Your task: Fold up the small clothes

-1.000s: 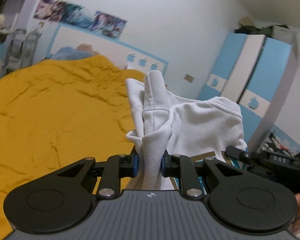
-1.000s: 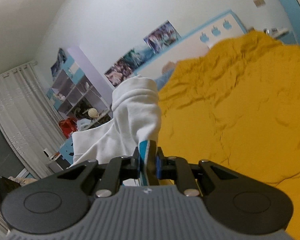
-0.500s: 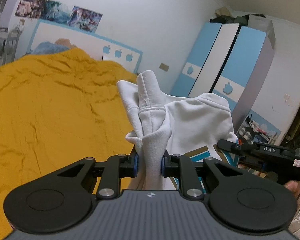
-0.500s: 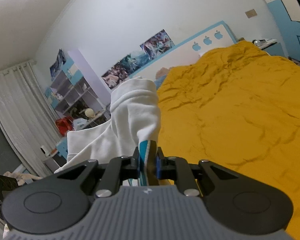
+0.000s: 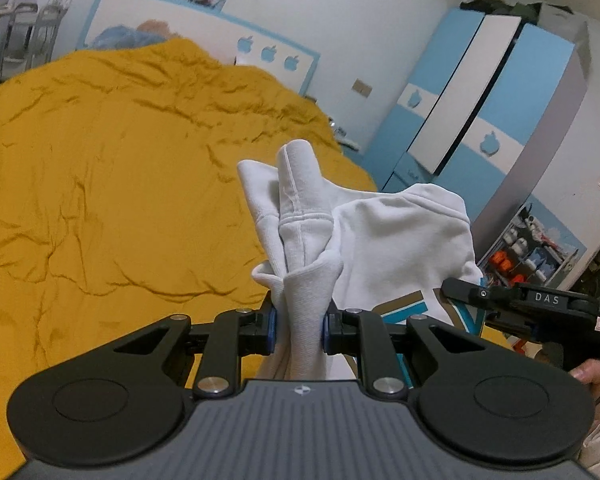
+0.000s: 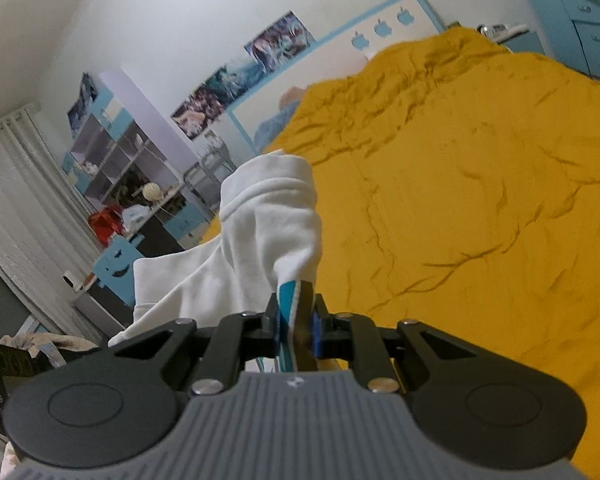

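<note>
**A:** so where's it at? I count one white garment [image 5: 396,240], two grippers, one yellow bedspread [image 5: 100,184]. The left gripper [image 5: 299,330] is clenched on a thick bunched wad of white fabric, and the right gripper [image 6: 295,330] is clamped on an edge with teal trim. The garment hangs in the air between them, above the near edge of the bed, not lying on it.

**B:** same count here. In the left wrist view you can also see the right gripper off by the wardrobe [image 5: 480,120] side, with the cloth running over to it.

**A:** what goes wrong from here, you reckon?

**B:** my guess: that left grab holds several layers at once, so laying it down could trap a sleeve underneath and give a lumpy fold. The right pinch looks thin too, so a hard tug to spread it might pull the trim out.
</note>
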Demonstrator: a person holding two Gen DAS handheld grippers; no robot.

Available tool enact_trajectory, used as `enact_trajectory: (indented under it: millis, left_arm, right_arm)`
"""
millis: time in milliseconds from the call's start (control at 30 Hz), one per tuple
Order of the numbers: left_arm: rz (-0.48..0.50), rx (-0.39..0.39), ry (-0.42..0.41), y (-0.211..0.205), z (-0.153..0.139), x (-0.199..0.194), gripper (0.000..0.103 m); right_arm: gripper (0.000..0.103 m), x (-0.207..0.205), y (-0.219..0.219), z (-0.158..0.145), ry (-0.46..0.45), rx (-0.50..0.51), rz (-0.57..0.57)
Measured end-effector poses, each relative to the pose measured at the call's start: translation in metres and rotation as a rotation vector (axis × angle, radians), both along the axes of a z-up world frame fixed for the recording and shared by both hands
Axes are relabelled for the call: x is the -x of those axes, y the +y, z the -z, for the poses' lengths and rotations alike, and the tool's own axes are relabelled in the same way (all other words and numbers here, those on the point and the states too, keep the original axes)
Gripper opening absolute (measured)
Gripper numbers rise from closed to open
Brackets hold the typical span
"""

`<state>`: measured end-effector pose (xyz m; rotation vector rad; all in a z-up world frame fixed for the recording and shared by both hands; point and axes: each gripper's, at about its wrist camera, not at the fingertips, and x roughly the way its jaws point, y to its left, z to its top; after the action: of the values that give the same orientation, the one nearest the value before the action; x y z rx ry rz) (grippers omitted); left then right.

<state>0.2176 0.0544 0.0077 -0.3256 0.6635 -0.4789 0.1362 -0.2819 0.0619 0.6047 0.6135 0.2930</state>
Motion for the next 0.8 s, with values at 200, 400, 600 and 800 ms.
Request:
enact_trajectory:
  millis: [200, 400, 600, 800]
  left_arm:
    - [0.003, -0.012, 0.081, 0.002, 0.027, -0.035, 0.022]
    - [0.007, -0.027, 0.188, 0.004, 0.066, -0.068, 0.022]
    - [0.003, -0.015, 0.309, 0.015, 0.111, -0.094, 0.022]
    - [0.005, -0.004, 0.381, 0.027, 0.141, -0.102, 0.024]
  right_arm:
    - [0.009, -0.043, 0.007, 0.024, 0.069, 0.031, -0.003]
    - [0.009, -0.090, 0.006, 0.062, 0.158, 0.048, -0.013]
    - [0.009, -0.130, 0.006, 0.110, 0.264, 0.056, -0.012]
    - [0.009, -0.154, -0.005, 0.151, 0.348, 0.040, 0.014]
